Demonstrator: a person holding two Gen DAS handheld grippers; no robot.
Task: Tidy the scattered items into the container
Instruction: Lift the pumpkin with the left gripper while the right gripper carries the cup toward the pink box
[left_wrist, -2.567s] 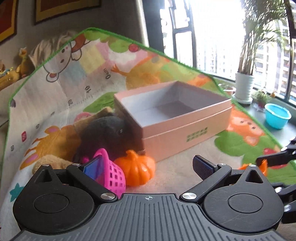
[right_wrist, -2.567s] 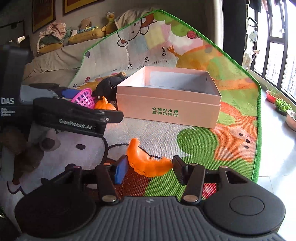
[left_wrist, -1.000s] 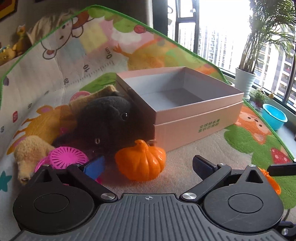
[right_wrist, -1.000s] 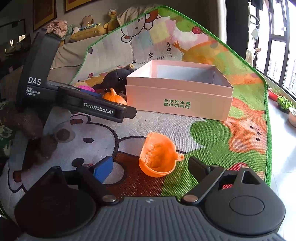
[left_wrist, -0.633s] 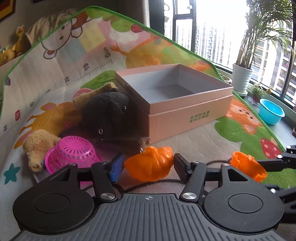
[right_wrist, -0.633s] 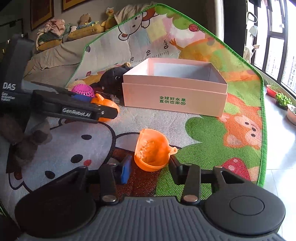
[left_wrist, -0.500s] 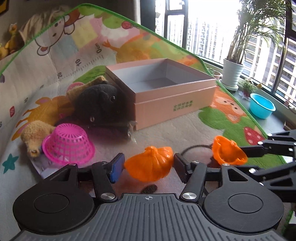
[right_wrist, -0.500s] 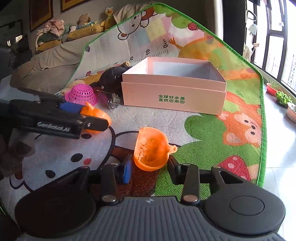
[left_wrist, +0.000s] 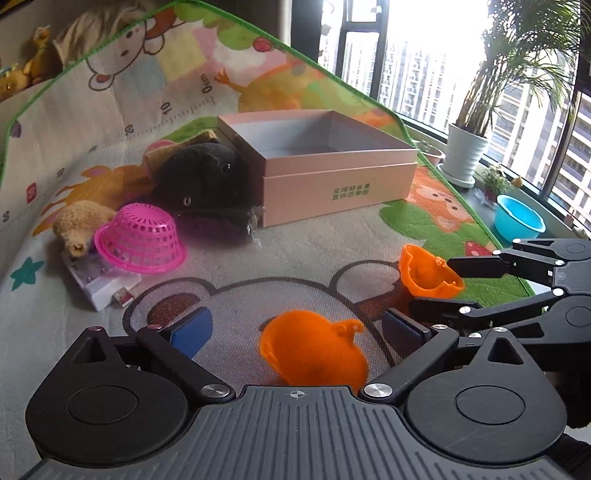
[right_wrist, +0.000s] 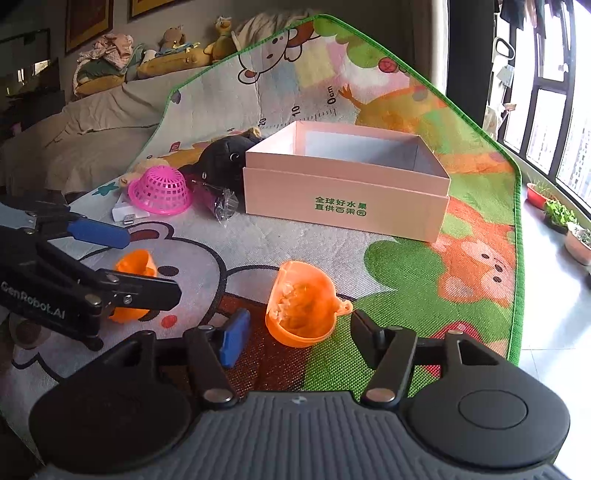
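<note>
The open pink box (left_wrist: 332, 166) stands on the play mat; it also shows in the right wrist view (right_wrist: 347, 192). My left gripper (left_wrist: 295, 328) is open, and an orange pumpkin half (left_wrist: 314, 350) lies on the mat between its fingers, blurred. It shows in the right wrist view (right_wrist: 133, 266) behind the left gripper's fingers (right_wrist: 147, 291). My right gripper (right_wrist: 299, 332) is open around a second orange pumpkin half (right_wrist: 303, 310), hollow side up, also seen in the left wrist view (left_wrist: 424, 273).
Left of the box lie a black plush toy (left_wrist: 207, 177), an upturned pink basket (left_wrist: 140, 240), a tan plush (left_wrist: 77, 225), a white charger (left_wrist: 107, 284) and a clear wrapper (right_wrist: 225, 206). A blue bowl (left_wrist: 521, 221) and potted plant (left_wrist: 465, 155) stand by the window.
Both grippers opened. My left gripper let go of the orange pumpkin, which now lies low between its fingers. The right pumpkin half sits loose between the right fingers.
</note>
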